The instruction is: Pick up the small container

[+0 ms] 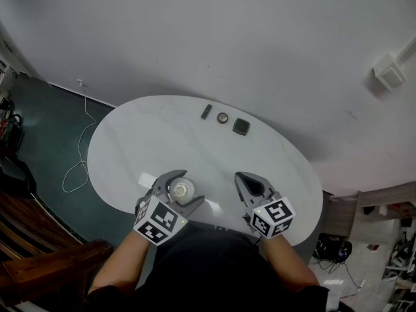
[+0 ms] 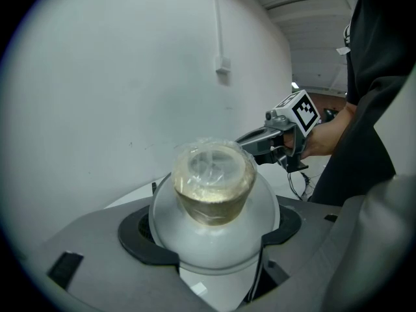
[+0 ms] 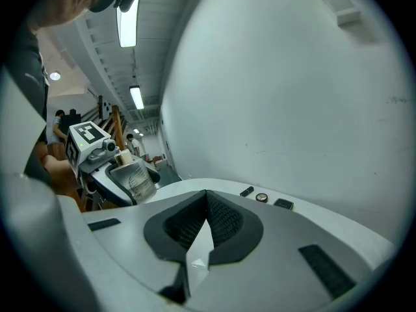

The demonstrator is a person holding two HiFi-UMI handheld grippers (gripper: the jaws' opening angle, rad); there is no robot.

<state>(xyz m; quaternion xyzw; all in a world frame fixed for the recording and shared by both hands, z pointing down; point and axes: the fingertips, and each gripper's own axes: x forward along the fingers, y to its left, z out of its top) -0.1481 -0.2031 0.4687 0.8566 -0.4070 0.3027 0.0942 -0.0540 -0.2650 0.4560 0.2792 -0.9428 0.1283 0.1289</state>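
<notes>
The small container point(image 1: 181, 189) is a clear round cup with yellowish contents and a crinkled film top. My left gripper point(image 1: 187, 187) is shut on it at the near edge of the white oval table point(image 1: 143, 135). In the left gripper view the small container point(image 2: 213, 187) sits between the dark pads point(image 2: 140, 236), filling the gap. The right gripper view shows the small container point(image 3: 133, 177) held in the left gripper's jaws at the far left. My right gripper point(image 1: 241, 176) hovers to the right of it, shut and holding nothing, its tips point(image 3: 207, 195) meeting in a point.
Three small items lie at the table's far side: a black bar point(image 1: 206, 112), a round disc point(image 1: 223, 117) and a black square point(image 1: 241, 127). A white cable point(image 1: 78, 168) trails on the dark floor to the left. A white wall stands behind the table.
</notes>
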